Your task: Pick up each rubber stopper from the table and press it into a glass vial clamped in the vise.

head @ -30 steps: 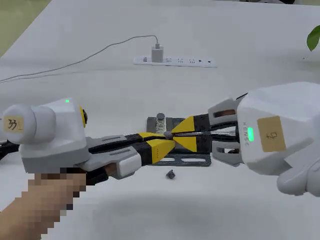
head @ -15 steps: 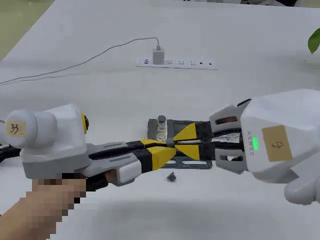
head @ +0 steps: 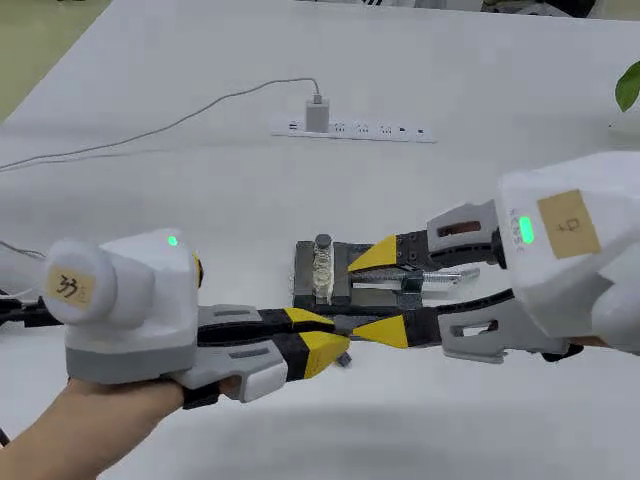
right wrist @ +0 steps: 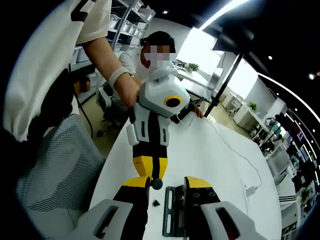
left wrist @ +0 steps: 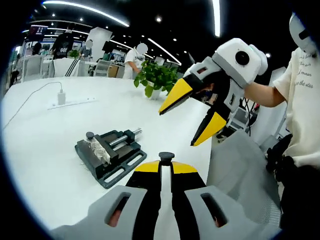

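A black vise (head: 310, 285) on the white table clamps a glass vial (head: 322, 268) with a dark stopper (head: 323, 241) on top. My left gripper (head: 340, 340) reaches in from the lower left, shut on a dark rubber stopper (left wrist: 166, 156) at its yellow tips. That stopper (right wrist: 157, 183) sits between the spread jaws of my right gripper (right wrist: 169, 181), which is open and touches nothing. In the left gripper view the right gripper (left wrist: 176, 128) hangs above and right of the vise (left wrist: 107, 152). A loose stopper (right wrist: 156, 203) lies on the table beside the vise.
A white power strip (head: 352, 128) with a charger and a long cable lies at the back of the table. A potted plant (left wrist: 157, 77) stands at the far right edge. A mesh chair (right wrist: 55, 165) and a standing person are beside the table.
The right gripper was shut against the left gripper's tips around the stopper; it has opened and the stopper stays in the left gripper. Both grippers now sit nearer me, in front of the vise.
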Available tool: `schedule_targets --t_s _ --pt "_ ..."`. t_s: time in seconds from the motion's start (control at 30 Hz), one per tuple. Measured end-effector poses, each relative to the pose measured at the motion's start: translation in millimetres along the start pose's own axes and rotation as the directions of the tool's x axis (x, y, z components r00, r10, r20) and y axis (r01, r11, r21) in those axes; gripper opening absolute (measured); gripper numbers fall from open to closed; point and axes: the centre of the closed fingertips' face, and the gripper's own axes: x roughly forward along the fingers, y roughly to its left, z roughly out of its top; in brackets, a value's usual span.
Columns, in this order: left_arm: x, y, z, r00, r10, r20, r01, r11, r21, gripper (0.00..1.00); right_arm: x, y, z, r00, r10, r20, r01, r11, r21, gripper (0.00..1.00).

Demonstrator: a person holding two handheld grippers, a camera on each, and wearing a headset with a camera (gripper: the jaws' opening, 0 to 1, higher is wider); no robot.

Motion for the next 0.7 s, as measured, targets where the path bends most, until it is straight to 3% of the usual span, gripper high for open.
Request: schedule_targets --t_s 0.07,0.23,0.5,0.7 --pt "1.9 -1.1 -4.7 0.9999 -0.001 -0.017 0.001 1.000 0.015 0.02 0.4 2.3 -0.8 0.9997 0.025 0.007 -0.025 0.999 0.023 0.30" --pt "3.4 -2.8 -11.2 0.9981 0.002 -0.061 0.004 0.995 0.102 0.02 2.2 13.9 -4.4 0.9950 0.099 0.018 -0.100 0.988 0.116 0.32" --pt "3.2 -5.0 -15.5 0.9934 0.005 -0.115 0.023 0.970 0.243 0.02 10.3 30.7 -16.6 0.9842 0.176 -0.017 -0.172 0.973 0.153 0.26" --pt "3.8 -8.0 -17.7 0.9903 0.004 -0.139 0.037 0.957 0.287 0.02 18.8 37.2 -27.9 0.9765 0.210 -0.049 -0.200 0.967 0.159 0.26"
